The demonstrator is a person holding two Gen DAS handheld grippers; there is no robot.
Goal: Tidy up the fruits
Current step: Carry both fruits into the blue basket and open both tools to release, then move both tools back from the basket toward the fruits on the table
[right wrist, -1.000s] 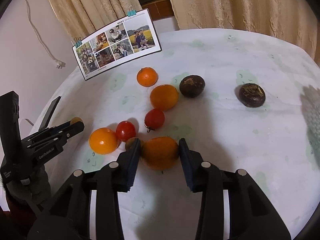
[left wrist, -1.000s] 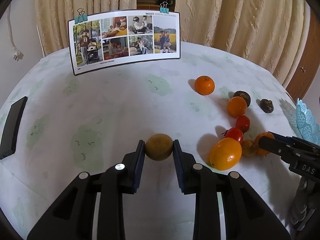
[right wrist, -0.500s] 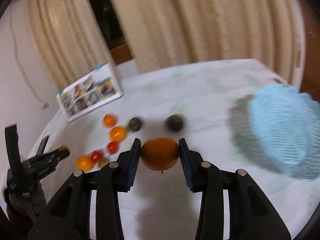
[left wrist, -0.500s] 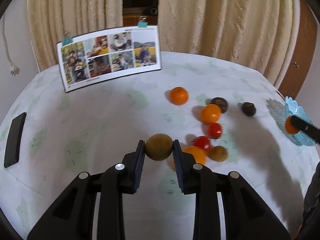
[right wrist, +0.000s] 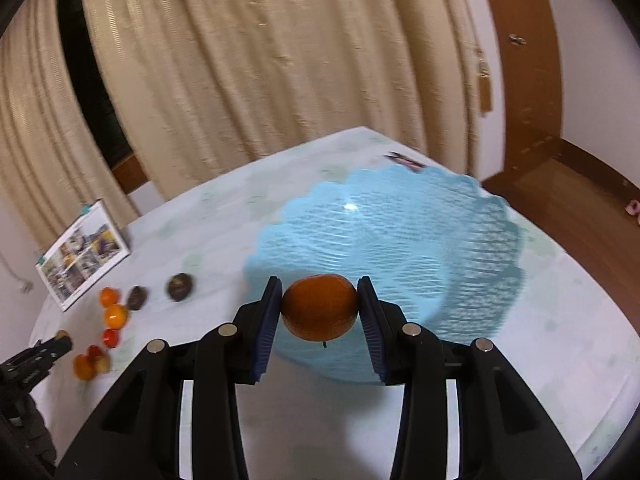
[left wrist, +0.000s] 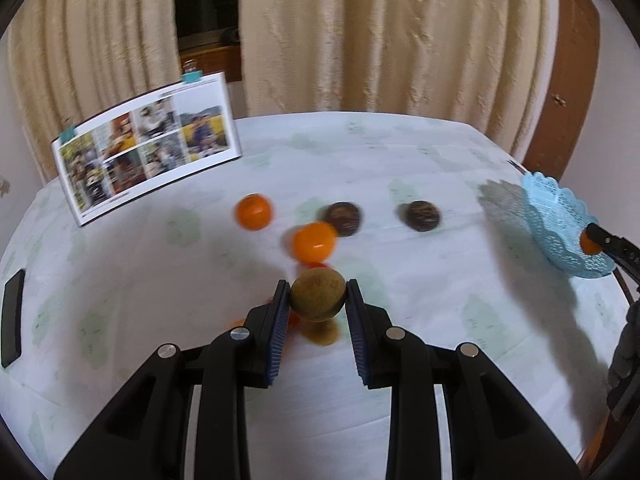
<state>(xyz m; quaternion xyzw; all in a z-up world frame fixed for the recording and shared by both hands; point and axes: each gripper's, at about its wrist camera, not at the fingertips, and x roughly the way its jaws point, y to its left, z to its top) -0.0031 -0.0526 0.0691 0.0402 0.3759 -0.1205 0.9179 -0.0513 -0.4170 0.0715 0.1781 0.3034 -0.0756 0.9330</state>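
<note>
at the bench's [left wrist: 400, 360] left edge lies a flat black slab [left wrist: 11, 316], and a photo card [left wrist: 148, 148] with teal clips stands near the far-left edge in front of the cream curtains [left wrist: 360, 36]. toward the middle of the bench, a small orange [left wrist: 254, 211] sits nearest the card; then comes a second orange [left wrist: 314, 241], touching or just in front of a dark brown round fruit [left wrist: 343, 218], and another dark brown fruit [left wrist: 421, 215] lies apart from them, further toward the right edge. the left gripper [left wrist: 318, 300] is clamped tight on a brownish-green kiwi [left wrist: 318, 295], held clear above the bench; bits of red and orange fruit show beneath it, too blurred to tell apart. near the bench's right edge stands the pale blue lattice basket [left wrist: 556, 216]. the right gripper [right wrist: 319, 306] is closed on a deep orange fruit [right wrist: 319, 306], pads pressing both its sides, and holds it over the near rim of the basket; its short stem points downward. in the left gripper's view that orange fruit shows against the basket's right side.
</note>
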